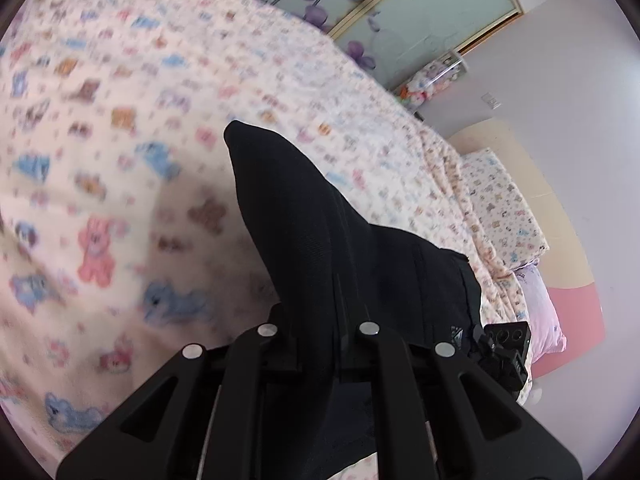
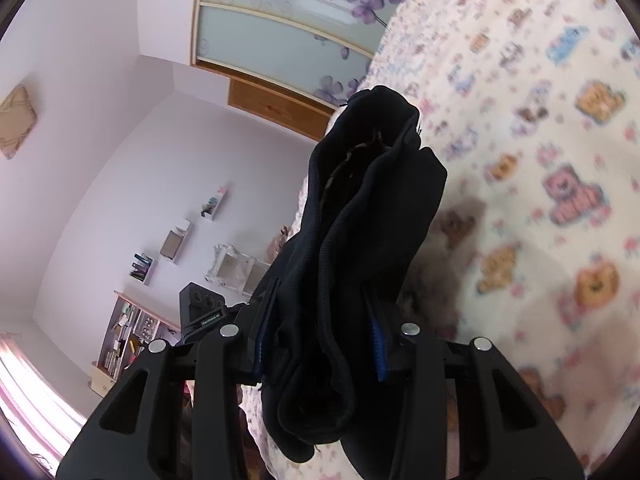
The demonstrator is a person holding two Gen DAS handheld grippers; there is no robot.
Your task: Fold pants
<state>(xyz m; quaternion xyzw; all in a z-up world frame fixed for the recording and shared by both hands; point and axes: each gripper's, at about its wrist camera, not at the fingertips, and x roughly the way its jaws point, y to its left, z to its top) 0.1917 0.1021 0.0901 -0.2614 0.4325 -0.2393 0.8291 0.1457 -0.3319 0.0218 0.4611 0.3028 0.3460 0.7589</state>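
The black pants [image 1: 320, 240] hang in the air above the bed, held by both grippers. My left gripper [image 1: 320, 320] is shut on a flat fold of the fabric, which stretches away to a pointed corner and hides the fingertips. My right gripper [image 2: 320, 320] is shut on a thick bunch of the pants [image 2: 368, 208], gathered in several layers between the blue-edged fingers [image 2: 376, 344]. The right gripper [image 1: 506, 344] shows at the right edge of the cloth in the left wrist view, and the left gripper [image 2: 200, 312] shows in the right wrist view.
The bed [image 1: 120, 140] has a cream cover printed with cartoon animals. Pillows [image 1: 508, 208] lie at its head. A flowered sliding wardrobe [image 2: 280, 20] stands behind. Wall shelves and a bookcase [image 2: 128, 340] stand at the far side.
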